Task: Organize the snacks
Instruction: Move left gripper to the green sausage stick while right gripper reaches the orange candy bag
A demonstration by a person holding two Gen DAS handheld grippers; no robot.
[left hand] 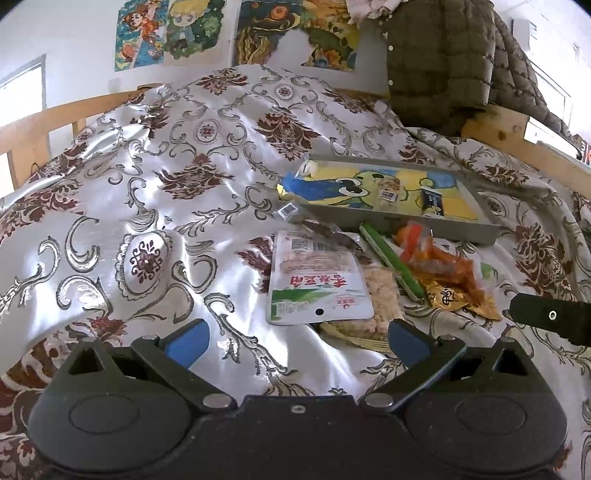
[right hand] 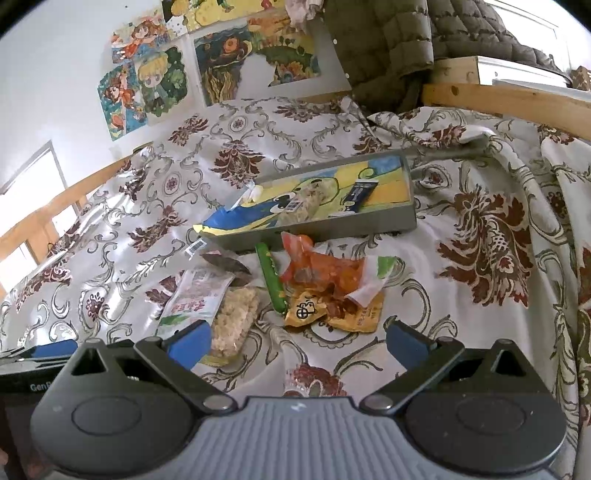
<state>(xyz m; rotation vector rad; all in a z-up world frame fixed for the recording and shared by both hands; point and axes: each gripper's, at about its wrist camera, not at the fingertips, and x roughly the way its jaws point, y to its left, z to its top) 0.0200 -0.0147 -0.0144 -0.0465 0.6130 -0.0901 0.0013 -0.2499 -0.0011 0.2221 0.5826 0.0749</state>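
On the patterned bedspread (left hand: 155,177), nearest the cameras, both claws are hovering with their blue-padded jaws spread wide and holding nothing: the left gripper (left hand: 297,341) is hanging just short of a white pouch (left hand: 317,280) with red lettering, and the right gripper (right hand: 295,343) is hanging just short of the yellow wrappers (right hand: 332,314). In the right wrist view the left gripper is showing at the lower left edge, and in the left wrist view a black part of the right gripper is poking in from the right.

Just beyond the jaws the loose snacks are lying in a heap. A clear pack of pale puffed bar (right hand: 236,317) is sitting partly under the white pouch. A dark brown packet (right hand: 229,264) is resting at the pouch's far end. A green stick (right hand: 271,278) is lying between the pouch and a crumpled orange bag (right hand: 317,267), which is overlapping the yellow wrappers.

Farther back a grey tray (right hand: 402,218) is lying flat on the bedspread, lined with a cartoon picture whose blue edge is spilling over one end. Inside it a clear pale snack bar (right hand: 306,203) and a small dark blue packet (right hand: 358,195) are lying apart. A small barcode label (left hand: 287,211) is lying just outside the tray.

Behind the bed, a quilted jacket (left hand: 443,66) is hanging over a wooden rail (left hand: 495,127), and colourful posters (left hand: 170,33) are hanging on the wall.
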